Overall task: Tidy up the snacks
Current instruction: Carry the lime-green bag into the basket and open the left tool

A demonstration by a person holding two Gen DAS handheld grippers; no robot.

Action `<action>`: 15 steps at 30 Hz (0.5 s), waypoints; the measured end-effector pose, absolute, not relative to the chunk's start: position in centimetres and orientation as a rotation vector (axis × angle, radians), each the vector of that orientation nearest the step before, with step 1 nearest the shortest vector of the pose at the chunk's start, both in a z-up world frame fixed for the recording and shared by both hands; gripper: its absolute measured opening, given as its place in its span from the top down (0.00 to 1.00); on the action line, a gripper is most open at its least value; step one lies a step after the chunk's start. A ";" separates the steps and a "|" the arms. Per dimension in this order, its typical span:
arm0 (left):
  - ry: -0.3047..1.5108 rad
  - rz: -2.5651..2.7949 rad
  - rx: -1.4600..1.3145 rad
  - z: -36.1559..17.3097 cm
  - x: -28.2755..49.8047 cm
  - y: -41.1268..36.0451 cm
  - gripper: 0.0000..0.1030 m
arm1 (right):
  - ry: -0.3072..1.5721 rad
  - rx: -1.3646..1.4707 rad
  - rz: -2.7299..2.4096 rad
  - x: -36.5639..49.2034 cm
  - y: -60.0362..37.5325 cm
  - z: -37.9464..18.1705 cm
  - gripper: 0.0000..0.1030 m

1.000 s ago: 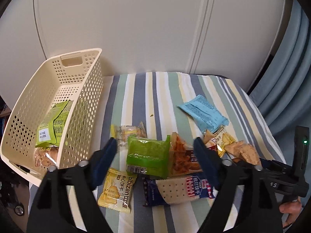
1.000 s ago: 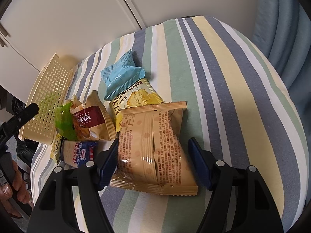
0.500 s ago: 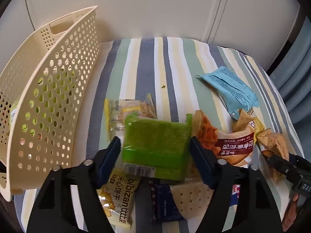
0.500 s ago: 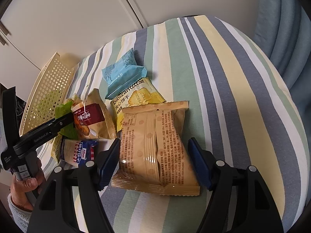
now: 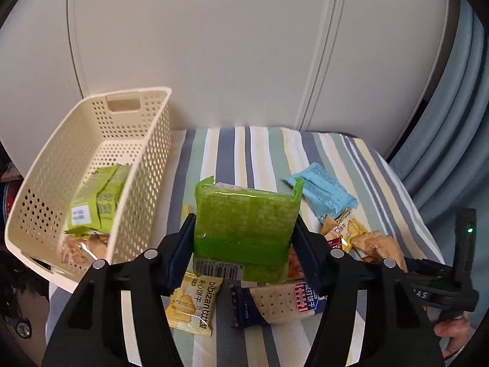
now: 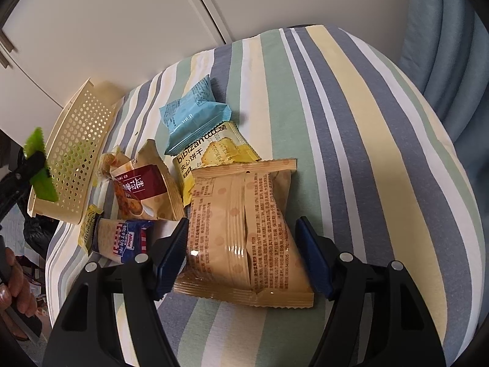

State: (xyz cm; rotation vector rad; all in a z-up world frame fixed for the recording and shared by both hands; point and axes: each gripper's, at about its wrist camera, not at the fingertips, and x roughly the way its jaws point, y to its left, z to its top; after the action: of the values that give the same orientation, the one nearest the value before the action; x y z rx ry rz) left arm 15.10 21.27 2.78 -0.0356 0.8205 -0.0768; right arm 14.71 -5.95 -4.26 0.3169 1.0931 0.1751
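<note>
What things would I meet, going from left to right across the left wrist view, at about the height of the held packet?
cream basket → green packet, clamped in the left gripper → light blue packet → tan snack bag → right gripper

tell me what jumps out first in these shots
The left claw grips a bright green snack packet, lifted beside the cream perforated plastic basket at the left. The right claw straddles a tan crinkle-edged snack bag lying on the striped cloth.
</note>
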 end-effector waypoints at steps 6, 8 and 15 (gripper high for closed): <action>0.716 -0.019 -0.067 7.6 13.7 25.3 0.39 | 1.095 0.315 0.166 14.7 -6.1 -4.3 0.32; 0.699 0.014 -0.075 8.5 13.2 27.3 0.39 | 1.097 0.309 0.162 14.7 -6.0 -4.3 0.32; 0.698 0.125 -0.120 8.6 13.1 33.0 0.39 | 1.105 0.288 0.138 14.9 -5.7 -4.3 0.32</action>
State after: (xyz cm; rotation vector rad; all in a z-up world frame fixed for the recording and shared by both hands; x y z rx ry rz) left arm 13.11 33.03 8.64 -0.1203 0.6984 0.1251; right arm 14.86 -5.73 -4.29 0.2883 1.1048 0.1375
